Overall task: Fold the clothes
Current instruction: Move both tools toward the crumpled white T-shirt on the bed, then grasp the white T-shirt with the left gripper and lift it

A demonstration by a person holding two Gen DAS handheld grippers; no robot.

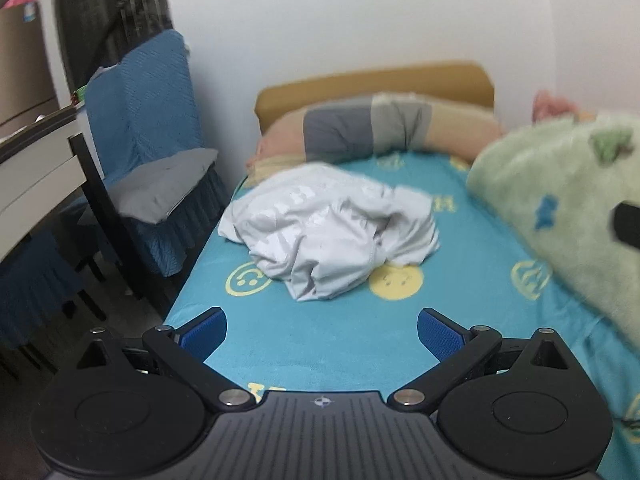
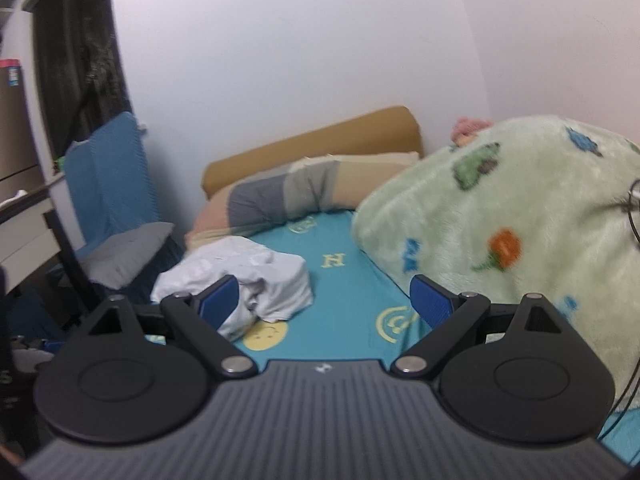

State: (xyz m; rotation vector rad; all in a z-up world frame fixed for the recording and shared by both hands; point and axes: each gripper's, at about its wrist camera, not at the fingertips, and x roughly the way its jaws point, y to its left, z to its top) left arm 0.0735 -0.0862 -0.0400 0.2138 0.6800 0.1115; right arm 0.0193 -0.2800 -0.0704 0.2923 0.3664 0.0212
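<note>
A crumpled white cloth garment (image 1: pixel 332 236) lies in a heap on the bright blue bed sheet with yellow smiley faces (image 1: pixel 320 344), and the left gripper (image 1: pixel 322 330) and right gripper (image 2: pixel 324 300) both hang wide apart, holding nothing.

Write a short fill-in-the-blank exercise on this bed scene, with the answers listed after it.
1. The crumpled garment on the sheet is ____ in colour.
2. Both the left gripper and the right gripper are ____.
3. The fleece blanket is pale ____.
4. The chair beside the bed has a ____ cover.

Answers: white; open; green; blue
</note>
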